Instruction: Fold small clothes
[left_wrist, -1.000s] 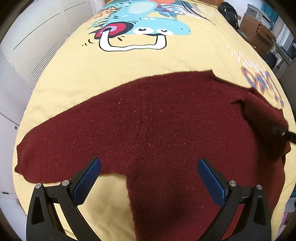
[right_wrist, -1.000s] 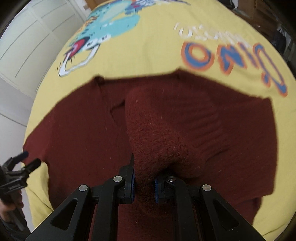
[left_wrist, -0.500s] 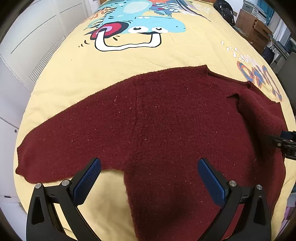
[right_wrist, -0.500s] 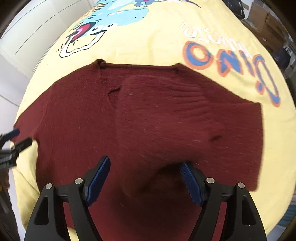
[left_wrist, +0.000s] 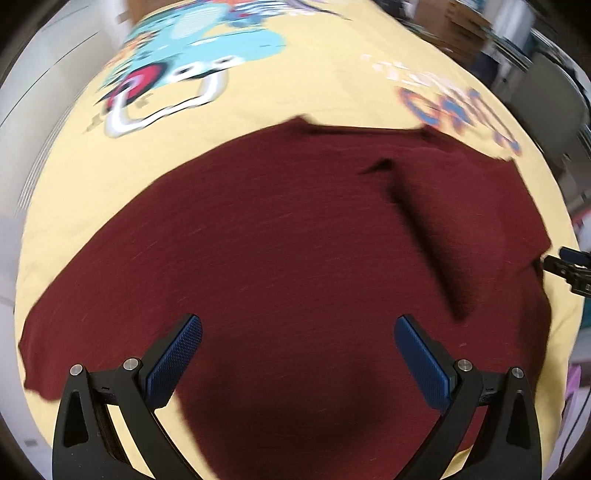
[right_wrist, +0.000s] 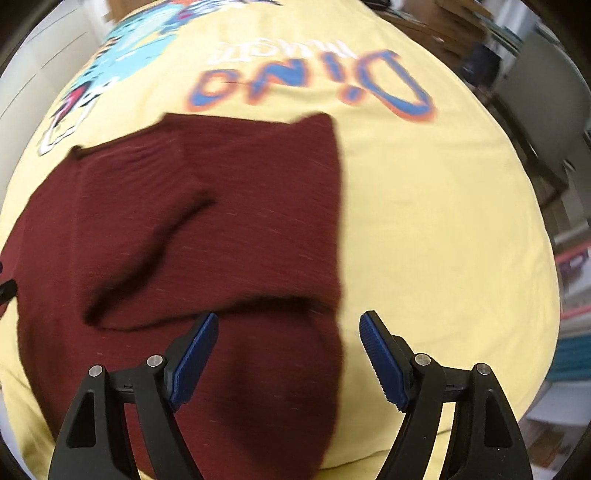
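A dark red knitted sweater (left_wrist: 280, 236) lies flat on a yellow bedspread (left_wrist: 258, 92). Its right sleeve is folded in over the body, seen in the right wrist view (right_wrist: 221, 229). The left sleeve stretches out to the left (left_wrist: 55, 325). My left gripper (left_wrist: 295, 354) is open and empty above the sweater's lower body. My right gripper (right_wrist: 288, 350) is open and empty above the sweater's right edge. The right gripper's tip shows at the right edge of the left wrist view (left_wrist: 569, 266). Both views are blurred by motion.
The bedspread carries a blue cartoon dinosaur print (left_wrist: 192, 70) and "Dino" lettering (right_wrist: 314, 85). White cabinet doors (left_wrist: 33, 85) stand to the left of the bed. Cardboard boxes (left_wrist: 465, 26) and a chair (right_wrist: 546, 110) stand to the right.
My right gripper opened and let go of the right sleeve, which now lies folded over the body. The right gripper has drawn back to the right. My left gripper has swung rightward over the sweater.
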